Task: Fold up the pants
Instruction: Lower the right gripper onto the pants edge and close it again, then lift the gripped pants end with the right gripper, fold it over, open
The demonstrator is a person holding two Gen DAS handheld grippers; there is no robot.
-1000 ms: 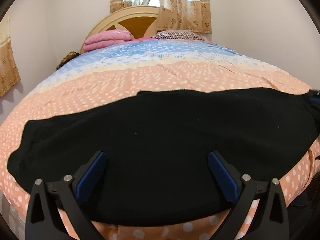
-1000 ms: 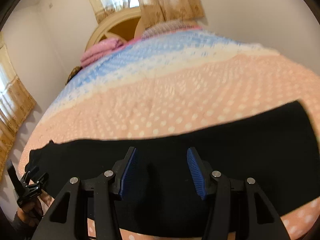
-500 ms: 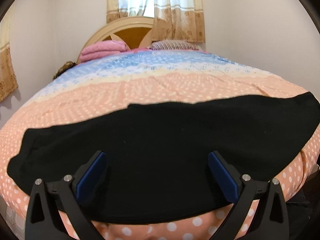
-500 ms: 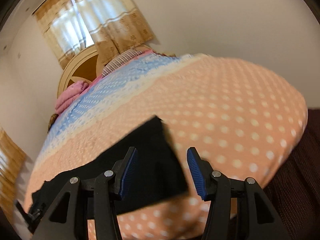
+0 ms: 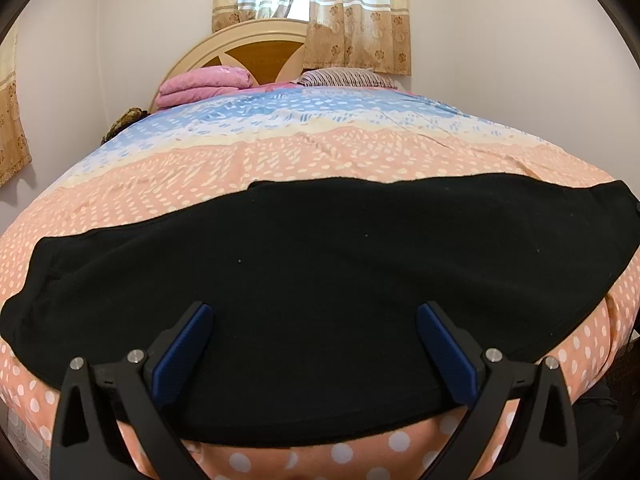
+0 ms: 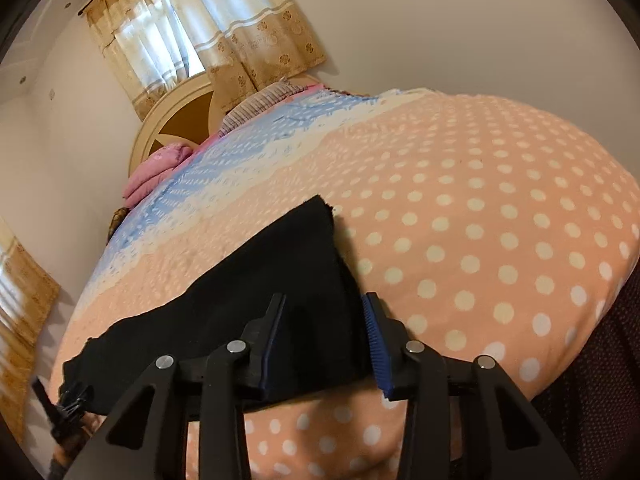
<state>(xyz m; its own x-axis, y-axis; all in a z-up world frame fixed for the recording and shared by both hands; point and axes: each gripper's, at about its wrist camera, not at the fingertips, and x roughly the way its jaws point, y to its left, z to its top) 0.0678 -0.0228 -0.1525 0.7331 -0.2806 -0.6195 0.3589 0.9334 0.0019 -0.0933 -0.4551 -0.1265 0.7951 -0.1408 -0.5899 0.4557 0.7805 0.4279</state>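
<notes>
Lying flat across the bed, the black pants are waiting; the right gripper, jaws apart, is straddling their end at lower centre to grasp it, and the left gripper is hovering wide open.

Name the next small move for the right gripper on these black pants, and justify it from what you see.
Probably ease the right gripper forward and close it on the end of the black pants. It is open with that end's edge between its fingers, while the pants lie flat across the bed, unfolded. The left gripper is open too.

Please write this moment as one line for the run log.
pants: flat on bed | left gripper: open, above pants | right gripper: open, at pants end
</notes>
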